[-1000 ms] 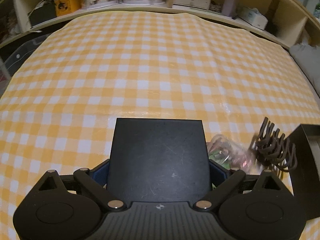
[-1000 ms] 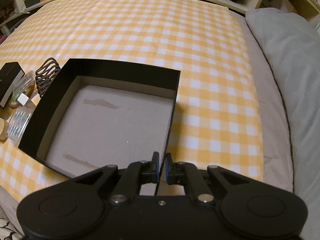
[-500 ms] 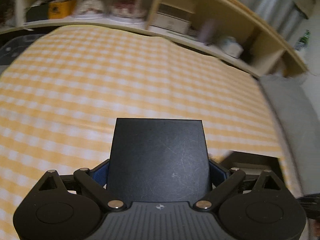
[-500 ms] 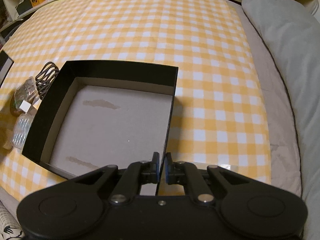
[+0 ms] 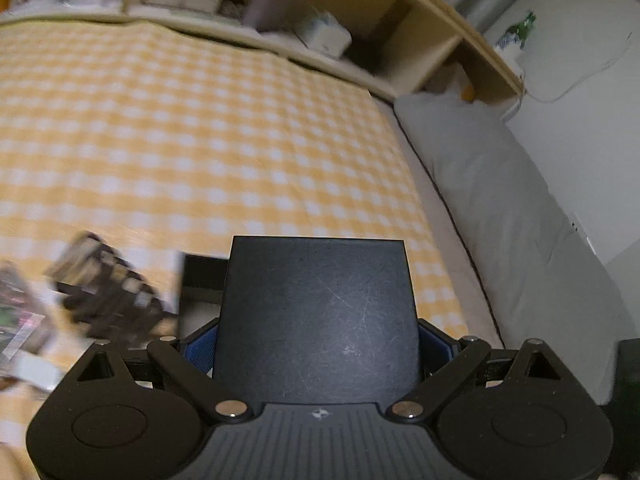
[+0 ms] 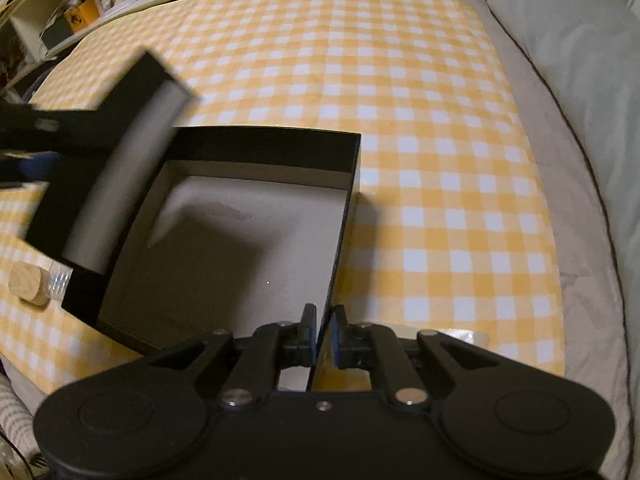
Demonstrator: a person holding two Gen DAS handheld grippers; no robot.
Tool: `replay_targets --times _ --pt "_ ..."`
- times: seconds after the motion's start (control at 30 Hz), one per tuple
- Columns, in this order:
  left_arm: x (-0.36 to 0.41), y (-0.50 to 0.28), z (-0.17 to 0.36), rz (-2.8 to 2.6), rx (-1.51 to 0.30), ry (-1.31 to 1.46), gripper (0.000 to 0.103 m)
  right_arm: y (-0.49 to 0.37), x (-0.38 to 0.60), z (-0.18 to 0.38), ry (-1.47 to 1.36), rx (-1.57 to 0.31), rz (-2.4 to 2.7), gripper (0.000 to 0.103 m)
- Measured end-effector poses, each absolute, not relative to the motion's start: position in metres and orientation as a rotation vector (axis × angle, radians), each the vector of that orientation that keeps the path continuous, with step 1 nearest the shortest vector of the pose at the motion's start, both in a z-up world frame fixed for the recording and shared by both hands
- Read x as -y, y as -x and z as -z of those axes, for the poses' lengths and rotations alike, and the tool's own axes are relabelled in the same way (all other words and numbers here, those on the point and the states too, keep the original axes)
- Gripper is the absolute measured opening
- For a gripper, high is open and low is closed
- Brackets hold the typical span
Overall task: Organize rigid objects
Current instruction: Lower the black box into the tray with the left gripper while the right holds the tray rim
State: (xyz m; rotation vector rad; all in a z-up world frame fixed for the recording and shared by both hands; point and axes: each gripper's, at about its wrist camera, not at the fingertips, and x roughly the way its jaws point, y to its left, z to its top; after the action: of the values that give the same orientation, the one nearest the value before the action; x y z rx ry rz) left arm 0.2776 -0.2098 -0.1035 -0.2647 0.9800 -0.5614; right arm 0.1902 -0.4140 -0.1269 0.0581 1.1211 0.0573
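Note:
My left gripper (image 5: 318, 336) is shut on a small flat black box (image 5: 320, 312), whose scratched top fills the middle of the left wrist view. In the right wrist view that small box (image 6: 136, 88) hangs blurred and tilted over the left rim of a large open black box (image 6: 256, 148) with a bare grey floor. My right gripper (image 6: 324, 322) is shut on the large box's near right wall, one finger inside and one outside. The left wrist view shows a corner of the large box (image 5: 202, 272) just beyond the held box.
A brown wavy rack (image 5: 108, 292) and clear packets (image 5: 16, 320) lie blurred left of the large box. A wooden-lidded jar (image 6: 28, 284) sits by its left corner. A grey pillow (image 6: 580, 40) borders the yellow checked cloth (image 6: 420, 120) on the right; shelves (image 5: 360, 20) run behind.
My left gripper has swung to the right with the small black box, which now hangs over the large box's left rim. The right gripper has kept its grip on the wall.

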Motion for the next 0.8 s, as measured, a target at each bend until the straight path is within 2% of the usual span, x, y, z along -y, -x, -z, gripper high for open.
replay_targets --times 0.23,0.37,0.4,0.47,0.53,0.6,0.8 --pt "0.250 -0.292 0.151 0.547 -1.050 0.261 0.097 -0.191 0.415 0.129 -0.085 -1.117 -0.076 0.009" --pt "0.246 -0.293 0.162 0.539 -1.077 0.338 0.103 -0.192 0.413 0.130 -0.092 -1.116 -0.072 0.010" --pt "0.244 -0.293 0.162 0.548 -1.090 0.351 0.103 -0.191 0.411 0.131 -0.099 -1.122 -0.074 0.011" --pt "0.238 -0.290 0.157 0.568 -1.108 0.352 0.103 -0.188 0.412 0.132 -0.097 -1.135 -0.076 0.021" --pt "0.230 -0.285 0.148 0.602 -1.102 0.310 0.103 -0.182 0.414 0.132 -0.101 -1.136 -0.077 0.022" --pt "0.225 -0.280 0.141 0.650 -1.102 0.256 0.097 -0.177 0.418 0.131 -0.127 -1.131 -0.070 0.021" --pt "0.217 -0.261 0.132 0.765 -1.127 0.070 0.079 -0.168 0.433 0.126 -0.173 -1.104 -0.088 0.009"
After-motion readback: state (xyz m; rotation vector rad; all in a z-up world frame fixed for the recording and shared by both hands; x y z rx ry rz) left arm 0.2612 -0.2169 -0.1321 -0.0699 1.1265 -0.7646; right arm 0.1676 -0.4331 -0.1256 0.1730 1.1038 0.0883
